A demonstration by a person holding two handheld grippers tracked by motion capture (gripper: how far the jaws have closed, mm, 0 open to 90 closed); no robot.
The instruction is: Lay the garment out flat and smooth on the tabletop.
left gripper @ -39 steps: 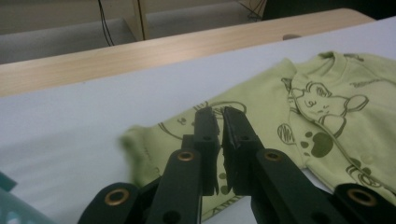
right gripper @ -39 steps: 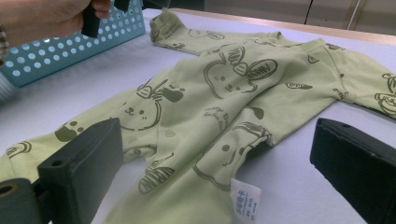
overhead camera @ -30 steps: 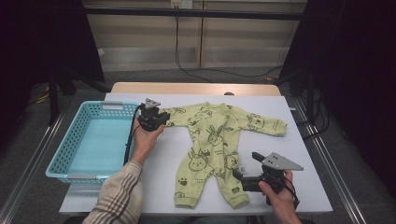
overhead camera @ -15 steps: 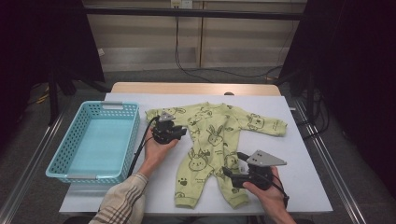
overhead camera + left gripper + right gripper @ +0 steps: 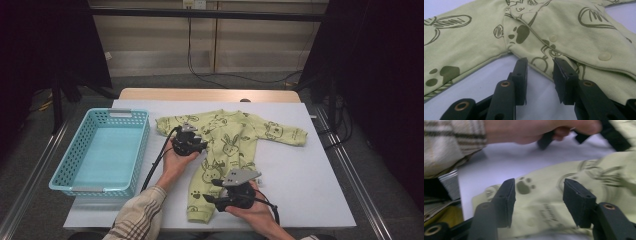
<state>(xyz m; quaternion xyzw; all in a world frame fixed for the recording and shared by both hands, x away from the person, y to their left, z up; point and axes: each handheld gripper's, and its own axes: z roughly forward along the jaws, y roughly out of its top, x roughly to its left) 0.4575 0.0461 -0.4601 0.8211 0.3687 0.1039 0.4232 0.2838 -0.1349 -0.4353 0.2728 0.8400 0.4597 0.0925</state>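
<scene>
A light green baby onesie (image 5: 250, 131) with dark animal prints lies flat on the white table, sleeves spread and legs toward me. My left gripper (image 5: 196, 141) rests at the seam where the near sleeve meets the body. Its jaws (image 5: 539, 75) have just been opening and stand apart over the garment's edge (image 5: 544, 37), gripping nothing. My right gripper (image 5: 210, 191) points left at the lower leg. Its jaws (image 5: 539, 202) have just been closing and still stand apart on either side of the leg cloth (image 5: 544, 192), without pressing on it.
A light blue plastic basket (image 5: 136, 145) stands on the left of the white table (image 5: 310, 180). A plaid-sleeved forearm (image 5: 454, 142) crosses the top of the right gripper view. Cables trail behind the table.
My left gripper moved right, from beside the basket onto the onesie's body. My right gripper slid left from beside the legs onto the lower leg, and its jaws narrowed.
</scene>
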